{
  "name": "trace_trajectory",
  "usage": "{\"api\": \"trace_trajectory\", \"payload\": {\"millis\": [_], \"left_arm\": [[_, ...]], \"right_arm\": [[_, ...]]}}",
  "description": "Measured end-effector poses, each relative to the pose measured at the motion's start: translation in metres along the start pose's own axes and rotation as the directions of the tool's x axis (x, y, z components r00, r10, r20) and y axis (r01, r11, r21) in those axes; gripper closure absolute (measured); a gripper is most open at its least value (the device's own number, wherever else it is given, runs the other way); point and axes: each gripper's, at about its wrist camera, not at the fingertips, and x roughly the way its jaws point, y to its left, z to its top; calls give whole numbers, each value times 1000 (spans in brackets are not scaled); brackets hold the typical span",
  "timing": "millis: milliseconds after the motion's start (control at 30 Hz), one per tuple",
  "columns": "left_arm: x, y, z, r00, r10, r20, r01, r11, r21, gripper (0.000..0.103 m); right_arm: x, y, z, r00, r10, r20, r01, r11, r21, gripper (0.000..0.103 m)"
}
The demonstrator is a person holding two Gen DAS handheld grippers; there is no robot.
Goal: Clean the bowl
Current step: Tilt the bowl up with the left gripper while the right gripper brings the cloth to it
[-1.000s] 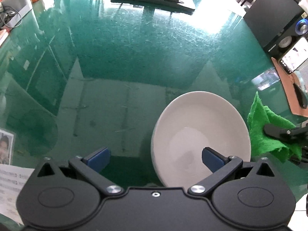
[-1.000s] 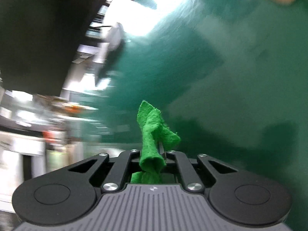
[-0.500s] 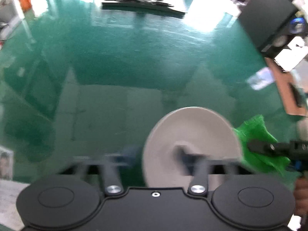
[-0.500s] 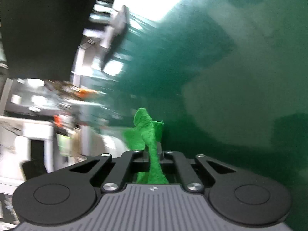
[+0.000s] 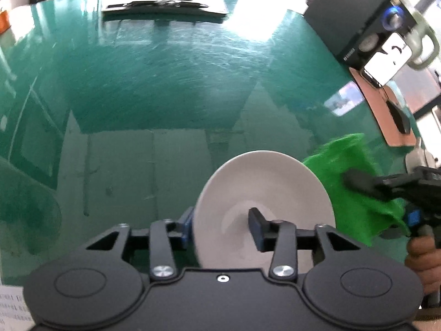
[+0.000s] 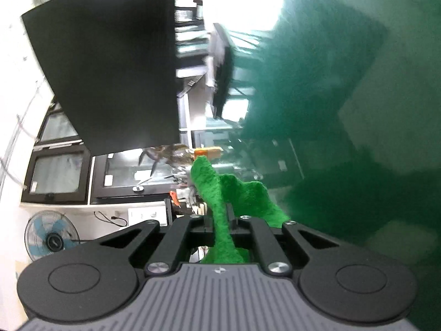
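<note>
A white bowl (image 5: 275, 187) is tipped up over the green glass table (image 5: 165, 82), its inside facing my left wrist view. My left gripper (image 5: 223, 226) straddles the bowl's left wall. One blue pad (image 5: 188, 227) is against the outside and the other pad (image 5: 256, 227) is inside on the bowl's floor. The jaws are opening, with that wall still between them. My right gripper (image 6: 220, 215) is shut on a green cloth (image 6: 223, 193). In the left wrist view the cloth (image 5: 350, 160) hangs just past the bowl's right rim, in the right gripper (image 5: 351, 179).
A black speaker (image 5: 355, 19), a phone (image 5: 386, 58) and a brown mat with a mouse (image 5: 397, 115) line the right edge. Papers (image 5: 165, 2) lie at the far side. A hand (image 5: 421, 259) holds the right gripper. A dark monitor (image 6: 110, 69) fills the right wrist view.
My left jaws went from wide open to closed around the bowl's wall, and the bowl tipped up. The right gripper rolled and sank with the cloth, closer to the bowl's right rim.
</note>
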Motion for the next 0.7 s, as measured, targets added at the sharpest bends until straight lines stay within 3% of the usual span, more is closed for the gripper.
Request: {"api": "trace_trajectory", "payload": {"millis": [133,300,500,700], "left_arm": [[3,-9,2,1000,28,-2,-27,998,55,59],[3,-8,2,1000,18,4,-18,999,38,61],[1,1,2,998,-55,-9,55,998,-30,65],[5,-9,1,996,-78,-36,80,996,41,68]], "right_arm": [[23,-8,13,998,62,5,-62,992,106,95],[39,-6,21,999,45,2,-45,991,129,94],[14,-12,6,1000,-23,-8,24,989,146,94],[-9,-28,-9,998,-56,23,50,976,213,86]]}}
